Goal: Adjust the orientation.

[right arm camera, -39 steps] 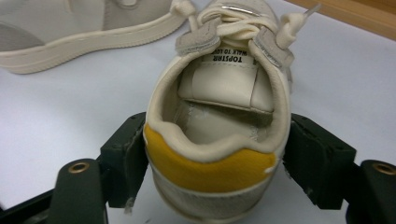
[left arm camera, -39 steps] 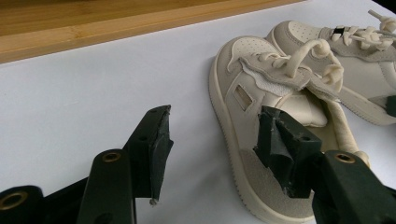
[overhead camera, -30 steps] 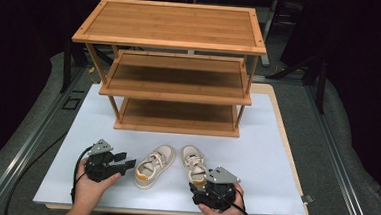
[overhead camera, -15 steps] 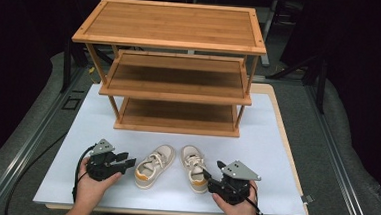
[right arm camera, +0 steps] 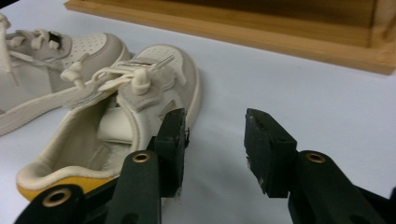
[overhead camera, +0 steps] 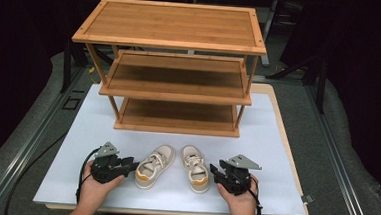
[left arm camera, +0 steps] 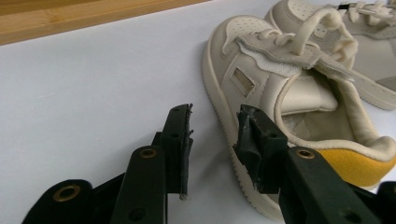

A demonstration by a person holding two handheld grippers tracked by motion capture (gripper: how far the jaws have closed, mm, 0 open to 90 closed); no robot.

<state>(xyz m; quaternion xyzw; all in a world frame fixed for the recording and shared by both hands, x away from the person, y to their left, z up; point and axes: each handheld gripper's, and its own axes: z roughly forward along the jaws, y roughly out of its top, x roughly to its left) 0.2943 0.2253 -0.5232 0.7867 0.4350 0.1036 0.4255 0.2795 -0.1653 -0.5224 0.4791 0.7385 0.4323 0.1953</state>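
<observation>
high view: i see my left claw (overhead camera: 134, 165) just beside the left shoe (overhead camera: 154, 166) and my right claw (overhead camera: 213, 172) just beside the right shoe (overhead camera: 196, 168); both shoes lie on the white bench (overhead camera: 76, 145) in front of the wooden rack (overhead camera: 171, 66).
left gripper view: my jaws have just been closing; released, with the left shoe (left arm camera: 280, 93) touching one jaw's outer side and bare bench in the gap.
right gripper view: my jaws have just been closing; released, gap over bare bench, right shoe (right arm camera: 121, 107) beside one jaw.

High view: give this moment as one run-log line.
left tool: open beside left beige sneaker, jaws just closing | right tool: open beside right beige sneaker, jaws just closing | wooden three-tier rack: bare
</observation>
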